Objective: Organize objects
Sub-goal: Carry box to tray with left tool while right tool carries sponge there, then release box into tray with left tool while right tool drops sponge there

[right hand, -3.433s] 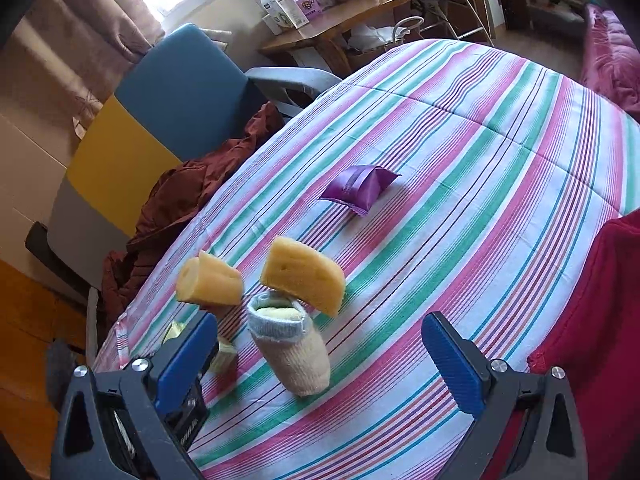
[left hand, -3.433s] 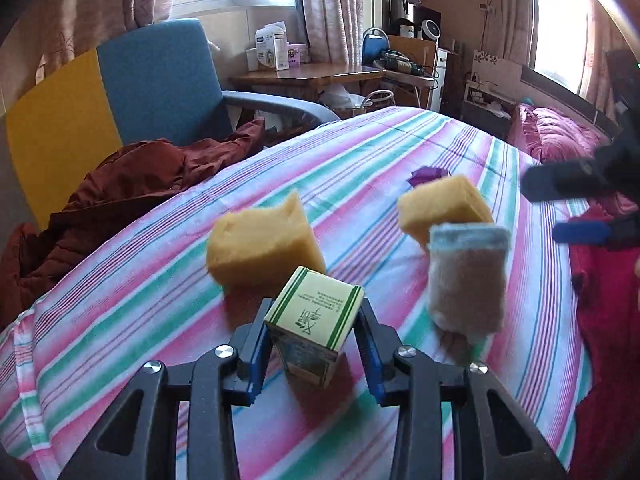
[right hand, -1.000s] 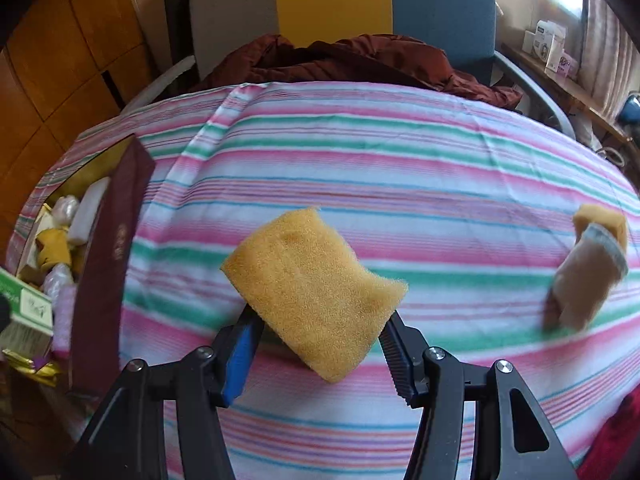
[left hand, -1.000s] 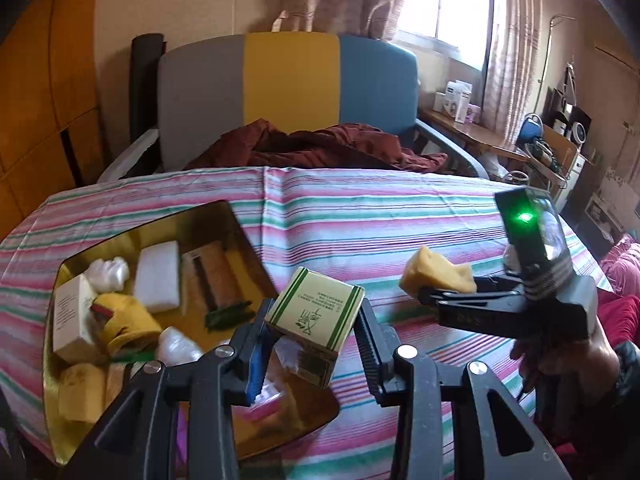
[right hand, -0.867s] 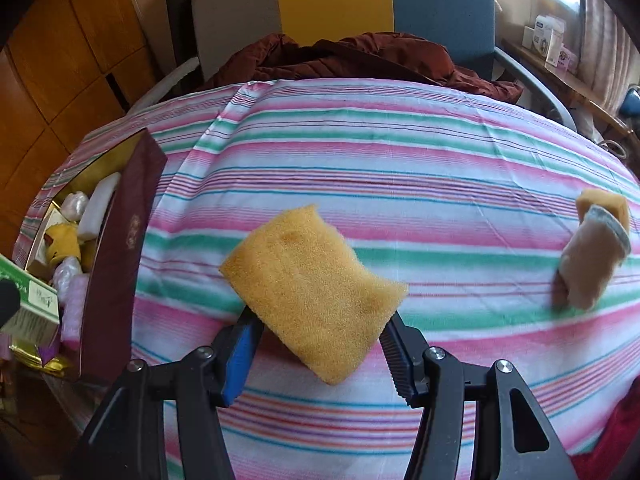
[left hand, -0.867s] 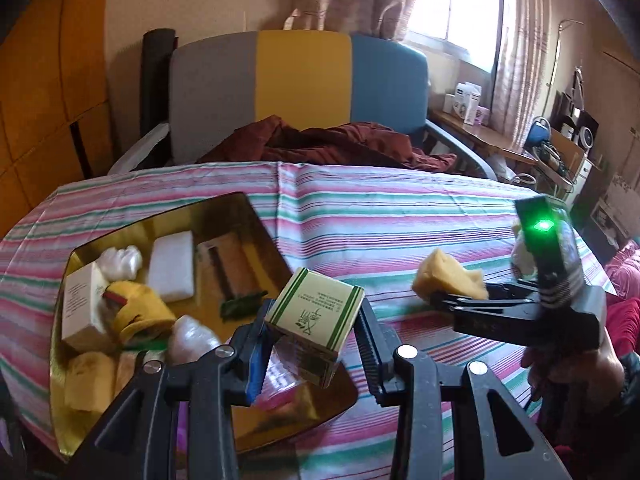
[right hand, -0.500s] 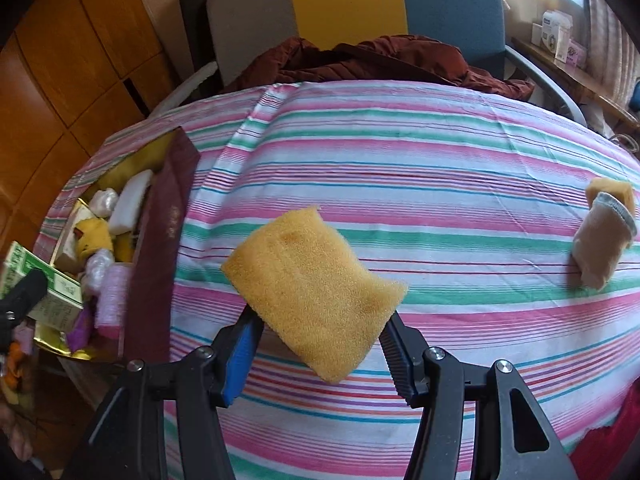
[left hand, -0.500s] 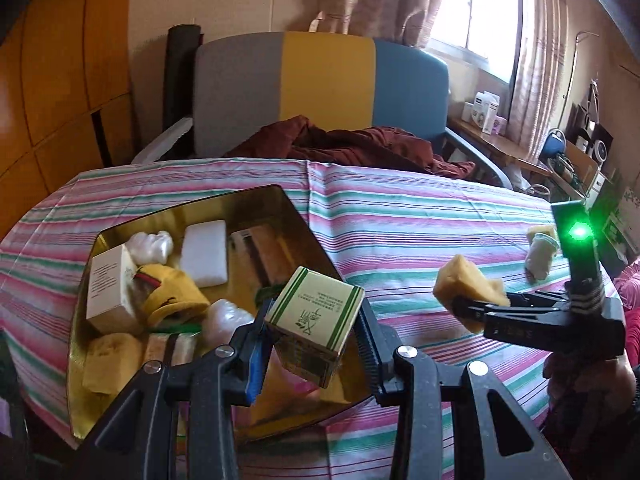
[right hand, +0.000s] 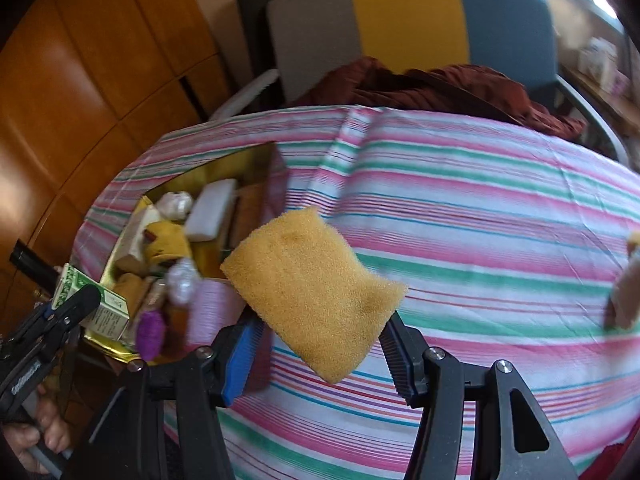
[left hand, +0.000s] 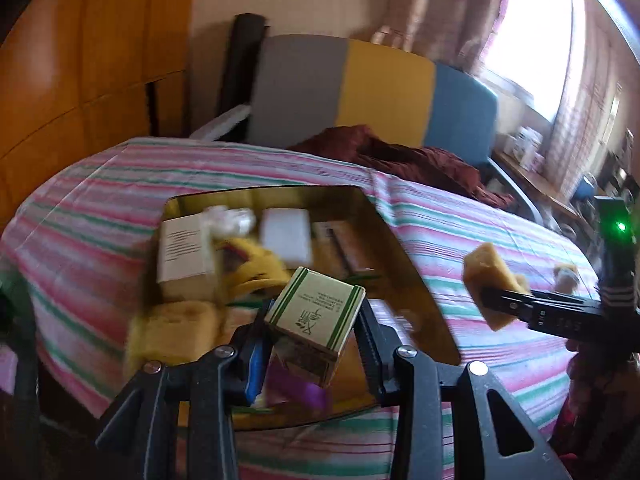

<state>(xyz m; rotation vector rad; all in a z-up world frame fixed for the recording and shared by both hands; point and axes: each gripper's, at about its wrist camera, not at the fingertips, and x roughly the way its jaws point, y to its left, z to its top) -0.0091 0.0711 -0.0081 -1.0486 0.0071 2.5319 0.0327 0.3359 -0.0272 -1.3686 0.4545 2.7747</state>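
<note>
My left gripper [left hand: 314,330] is shut on a small tan carton with green stripes [left hand: 316,312] and holds it above the near end of the gold box [left hand: 394,236], which holds several items. My right gripper [right hand: 320,344] is shut on a yellow sponge [right hand: 312,288] and holds it above the striped cloth, just right of the gold box [right hand: 208,176]. The right gripper and its sponge [left hand: 490,276] also show at the right of the left wrist view. The carton [right hand: 94,300] in the left gripper shows at the left of the right wrist view.
A striped cloth [right hand: 480,216] covers the table. A beige sock-like piece with a second yellow sponge [right hand: 626,288] lies at the far right. A grey, yellow and blue chair [right hand: 408,20] with a dark red garment [right hand: 432,84] stands behind the table.
Both grippers have swung left toward the gold box with their loads. The box now lies directly under the carton, and it has come closer in the right wrist view.
</note>
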